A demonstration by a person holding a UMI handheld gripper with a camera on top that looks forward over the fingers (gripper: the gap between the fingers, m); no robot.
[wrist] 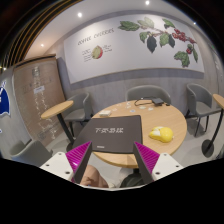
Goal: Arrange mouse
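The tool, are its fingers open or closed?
Open. The tool has a wide gap between its two pink-padded fingers, with nothing held. The dark mat and yellow mouse lie beyond them on the round table.

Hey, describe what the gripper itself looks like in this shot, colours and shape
The gripper shows two dark fingers with pale grey outer edges. Each finger carries a magenta pad on its inner face, roughly triangular and tapering toward the tip. No cables, markings or sleeve are visible.

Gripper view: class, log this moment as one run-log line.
claw: open, empty | yellow mouse: on round table, right of mouse pad | stage: approach
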